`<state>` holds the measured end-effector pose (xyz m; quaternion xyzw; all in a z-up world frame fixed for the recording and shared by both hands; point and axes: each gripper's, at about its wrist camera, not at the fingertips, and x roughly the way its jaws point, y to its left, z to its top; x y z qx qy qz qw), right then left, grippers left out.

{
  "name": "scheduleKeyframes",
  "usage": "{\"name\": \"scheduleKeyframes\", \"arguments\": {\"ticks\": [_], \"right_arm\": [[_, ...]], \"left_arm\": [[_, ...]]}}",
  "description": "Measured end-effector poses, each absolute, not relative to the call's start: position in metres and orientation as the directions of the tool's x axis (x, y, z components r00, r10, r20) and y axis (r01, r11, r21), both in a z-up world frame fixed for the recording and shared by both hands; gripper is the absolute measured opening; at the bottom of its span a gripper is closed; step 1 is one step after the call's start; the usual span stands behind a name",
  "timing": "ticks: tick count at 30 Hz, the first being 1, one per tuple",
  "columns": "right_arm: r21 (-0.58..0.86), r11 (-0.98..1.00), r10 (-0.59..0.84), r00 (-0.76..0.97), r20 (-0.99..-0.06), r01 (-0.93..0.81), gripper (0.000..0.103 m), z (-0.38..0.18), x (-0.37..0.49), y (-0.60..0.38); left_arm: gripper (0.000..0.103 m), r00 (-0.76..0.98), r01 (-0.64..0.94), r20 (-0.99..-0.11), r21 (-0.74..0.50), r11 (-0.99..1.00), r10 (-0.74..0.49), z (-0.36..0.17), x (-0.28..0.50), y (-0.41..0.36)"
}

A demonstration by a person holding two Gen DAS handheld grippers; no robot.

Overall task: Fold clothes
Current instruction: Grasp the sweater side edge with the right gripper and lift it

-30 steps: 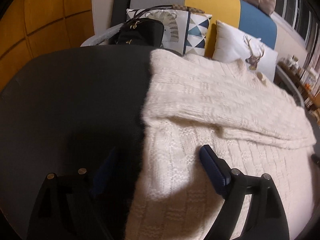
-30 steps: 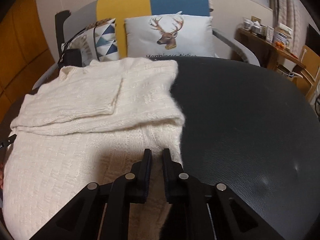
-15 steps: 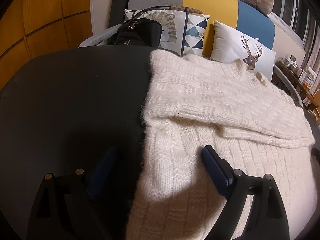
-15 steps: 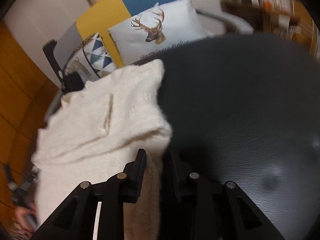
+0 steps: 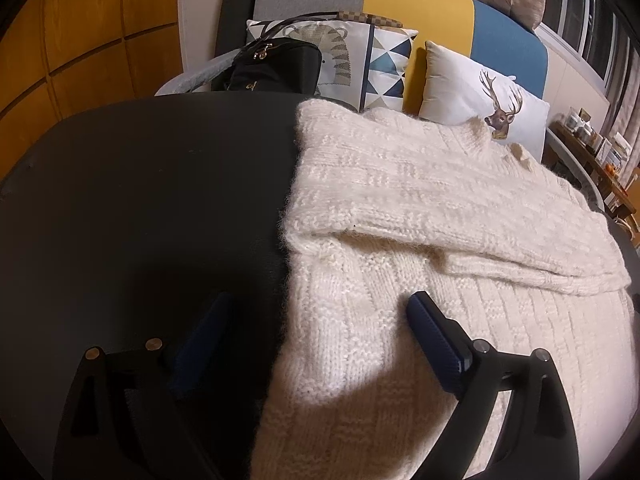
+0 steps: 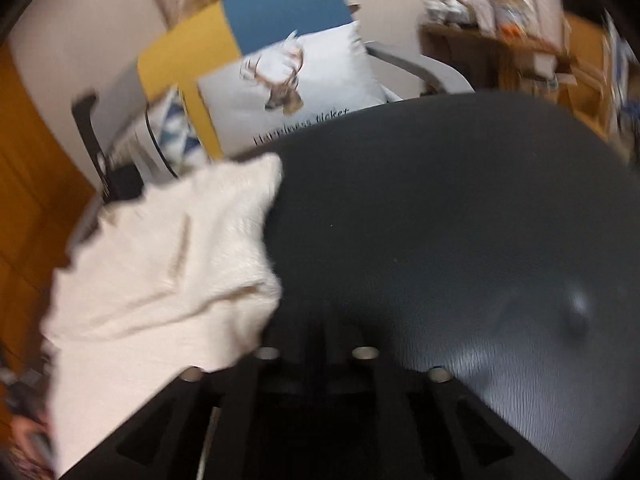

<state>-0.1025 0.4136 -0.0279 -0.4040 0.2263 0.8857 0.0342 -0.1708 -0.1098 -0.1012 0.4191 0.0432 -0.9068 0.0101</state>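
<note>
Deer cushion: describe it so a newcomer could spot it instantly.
Start at the sofa with grey, yellow and blue back panels, behind the black table. The deer cushion leans against the blue panel, just beyond the cream sweater. Unlike the triangle-patterned cushion beside it, it is plain white with an antlered stag's head.

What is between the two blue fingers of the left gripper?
The cream sweater's left edge and some bare black table lie between the open left gripper's fingers, seen in the left wrist view.
</note>
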Motion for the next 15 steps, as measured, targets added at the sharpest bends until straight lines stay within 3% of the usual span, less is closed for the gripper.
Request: {"name": "scheduleKeyframes", "arguments": {"ticks": [7,13,15], "right_arm": [[0.633,-0.765,-0.391,-0.697,-0.602,-0.118,0.025,-0.02,-0.101,0.389],[0.686,-0.689,-0.425,-0.636,-0.644,-0.234,0.026,-0.041,-0.15,0.361],[0.687,-0.667,-0.417,-0.621,-0.664,-0.287,0.026,-0.049,-0.161,0.358]], "left_arm": [[0.094,-0.65,0.058,-0.76,-0.075,-0.995,0.02,-0.1,-0.17,-0.11],[0.094,-0.653,0.099,-0.756,-0.031,-0.995,-0.041,-0.091,-0.167,-0.106],[0.094,-0.726,0.099,-0.687,-0.084,-0.992,-0.014,-0.074,-0.158,-0.105]]}}
